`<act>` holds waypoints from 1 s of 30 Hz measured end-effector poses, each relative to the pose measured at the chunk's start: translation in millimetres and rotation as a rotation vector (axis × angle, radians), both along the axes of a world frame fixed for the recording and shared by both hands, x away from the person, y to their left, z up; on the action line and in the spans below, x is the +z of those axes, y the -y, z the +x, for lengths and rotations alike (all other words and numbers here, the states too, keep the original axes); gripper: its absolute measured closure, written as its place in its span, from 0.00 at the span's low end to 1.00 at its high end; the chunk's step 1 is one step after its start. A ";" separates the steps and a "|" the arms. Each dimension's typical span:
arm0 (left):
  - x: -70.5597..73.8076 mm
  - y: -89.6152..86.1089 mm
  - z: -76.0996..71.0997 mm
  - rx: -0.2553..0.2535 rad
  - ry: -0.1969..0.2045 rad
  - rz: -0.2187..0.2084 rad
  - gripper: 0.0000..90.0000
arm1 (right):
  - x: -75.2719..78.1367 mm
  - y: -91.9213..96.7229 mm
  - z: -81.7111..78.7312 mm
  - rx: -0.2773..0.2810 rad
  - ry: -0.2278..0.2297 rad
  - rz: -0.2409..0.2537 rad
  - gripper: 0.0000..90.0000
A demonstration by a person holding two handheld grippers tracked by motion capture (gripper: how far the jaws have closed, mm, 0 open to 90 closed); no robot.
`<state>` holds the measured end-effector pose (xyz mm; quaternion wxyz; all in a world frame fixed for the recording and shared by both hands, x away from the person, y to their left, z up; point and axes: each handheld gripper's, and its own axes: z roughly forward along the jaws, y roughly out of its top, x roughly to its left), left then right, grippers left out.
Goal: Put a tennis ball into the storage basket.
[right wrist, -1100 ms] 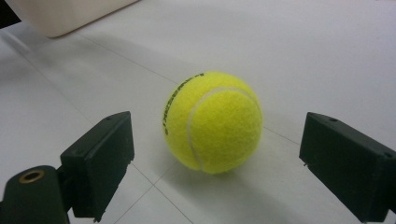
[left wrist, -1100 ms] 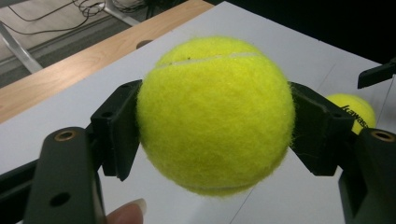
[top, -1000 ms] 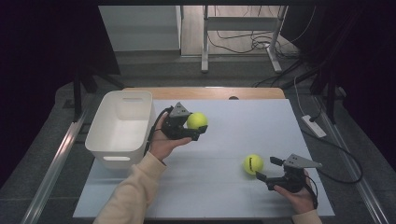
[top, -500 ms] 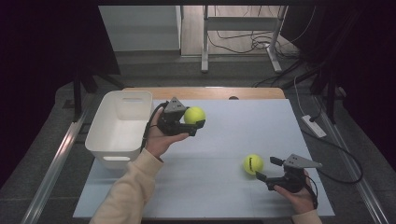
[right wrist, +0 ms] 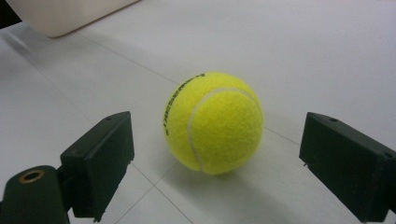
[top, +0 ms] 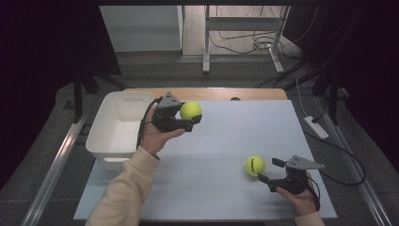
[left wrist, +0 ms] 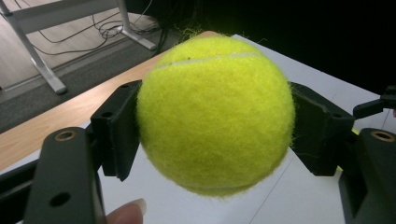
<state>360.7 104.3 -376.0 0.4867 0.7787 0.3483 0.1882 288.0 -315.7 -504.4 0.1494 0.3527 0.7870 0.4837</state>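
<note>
The left gripper (top: 192, 121) is clamped on a tennis ball (top: 190, 110), held up off the table just to the 3 o'clock side of the white bin (top: 113, 136), so I judge the first ball picked but not yet dropped in. The second ball (top: 254, 165) rests on the white table (top: 226, 141) toward 5 o'clock, sitting between the spread, untouching jaws of the right gripper (top: 269, 170); its pick is left to do. The bin's floor is partly hidden behind its near wall.
</note>
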 end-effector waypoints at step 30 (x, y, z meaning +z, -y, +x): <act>10.0 -29.7 8.5 0.102 -0.005 0.005 0.30 | -0.3 -0.3 0.1 -0.002 -0.001 0.001 0.11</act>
